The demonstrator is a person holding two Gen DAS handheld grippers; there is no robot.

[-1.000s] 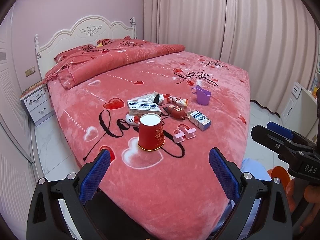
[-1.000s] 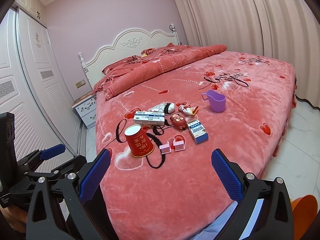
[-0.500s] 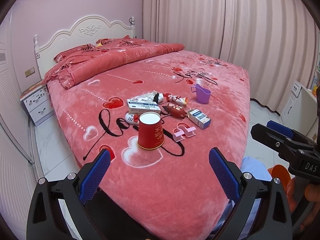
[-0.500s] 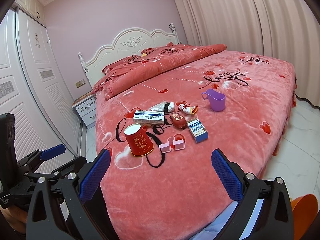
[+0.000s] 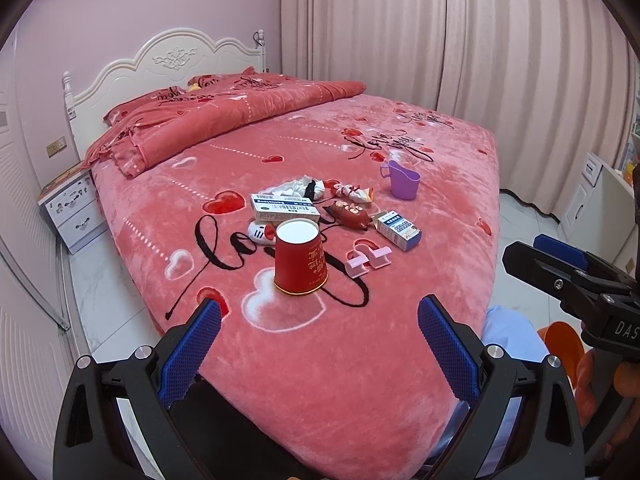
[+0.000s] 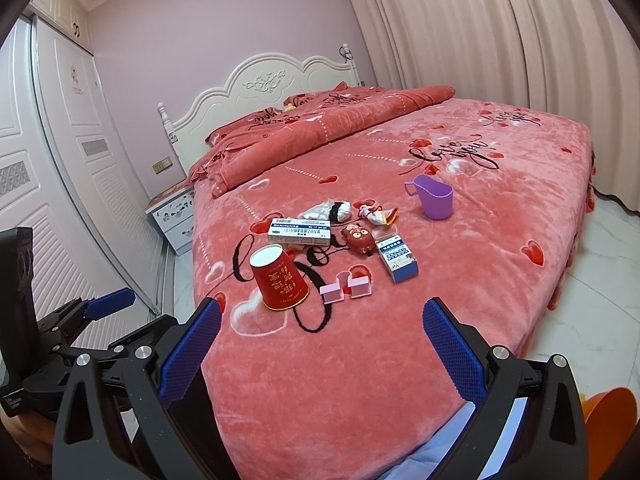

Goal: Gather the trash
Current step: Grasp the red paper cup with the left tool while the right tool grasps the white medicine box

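Red paper cup (image 5: 299, 257), boxes (image 5: 285, 208) and wrappers (image 5: 354, 193) lie uncollected on bed (image 5: 460, 168); left gripper (image 5: 318, 344) and right gripper (image 6: 320, 342) gape empty.

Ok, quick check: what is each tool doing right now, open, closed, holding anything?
Left tool: open, holding nothing, short of the red cup.
Right tool: open, holding nothing.

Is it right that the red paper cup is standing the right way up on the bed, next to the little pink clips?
Not quite. The red paper cup is upside down: its rim sits on the bed and its white bottom faces up, as the left wrist view shows. It is indeed beside the little pink clips.
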